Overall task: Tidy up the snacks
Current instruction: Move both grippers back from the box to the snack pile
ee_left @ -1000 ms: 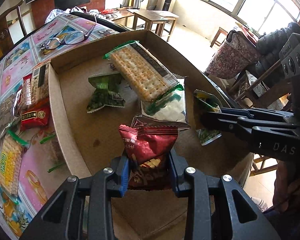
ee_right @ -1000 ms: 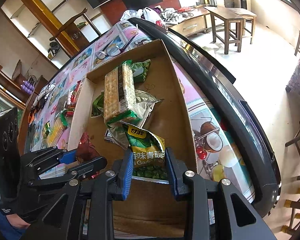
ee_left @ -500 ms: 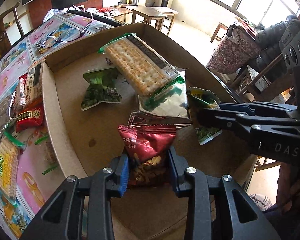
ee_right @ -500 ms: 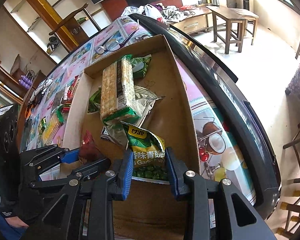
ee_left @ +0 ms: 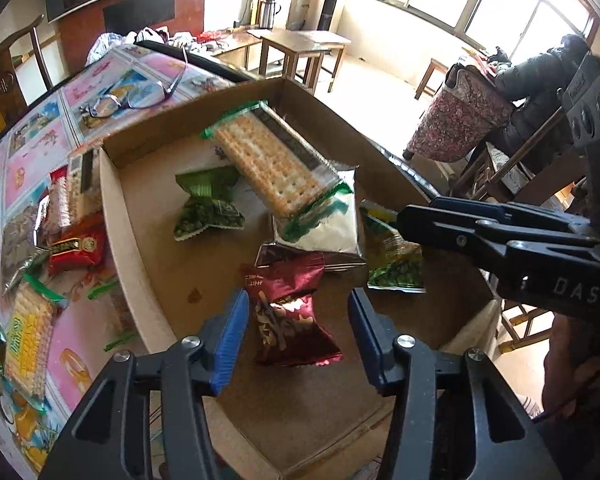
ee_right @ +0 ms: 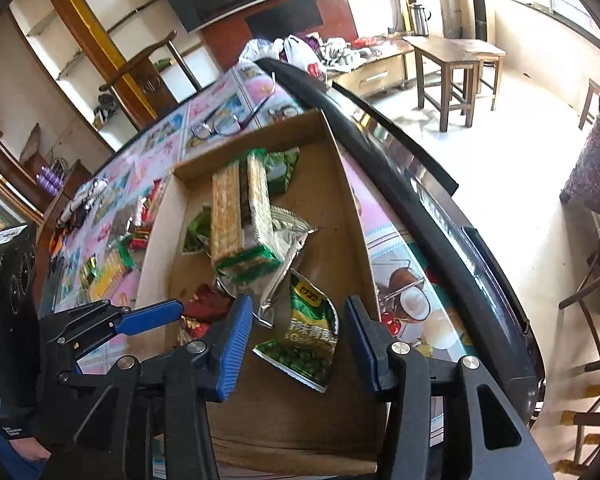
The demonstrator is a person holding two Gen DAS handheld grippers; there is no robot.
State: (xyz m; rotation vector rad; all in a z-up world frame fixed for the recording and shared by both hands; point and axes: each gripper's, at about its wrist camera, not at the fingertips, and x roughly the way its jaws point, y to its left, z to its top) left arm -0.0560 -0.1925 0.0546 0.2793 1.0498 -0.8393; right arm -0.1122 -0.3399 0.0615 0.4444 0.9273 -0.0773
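Snacks lie inside a shallow cardboard box (ee_left: 120, 216) on a patterned table (ee_left: 28, 152). Between the spread fingers of the left gripper (ee_left: 296, 336) rests a dark red snack packet (ee_left: 288, 320), touching neither blue pad; its long axis runs along the fingers, its crimped top end pointing away from the camera toward the middle of the box. The right gripper (ee_right: 298, 344) is likewise spread wide, and a green pea packet (ee_right: 308, 344) lies flat on the box floor between its pads, clear of both, long axis roughly along the fingers with a slight tilt, its printed top toward the far end of the box. A long cracker pack (ee_left: 272, 164) rests on top of a silver-white pouch (ee_left: 328, 224), running lengthwise toward the far wall of the box. A small green packet (ee_left: 208, 208) lies beside it on the bare cardboard. More snacks (ee_left: 72, 224) sit on the table just outside the box's left wall, and a pair of glasses (ee_left: 136, 96) lies beyond its far wall.
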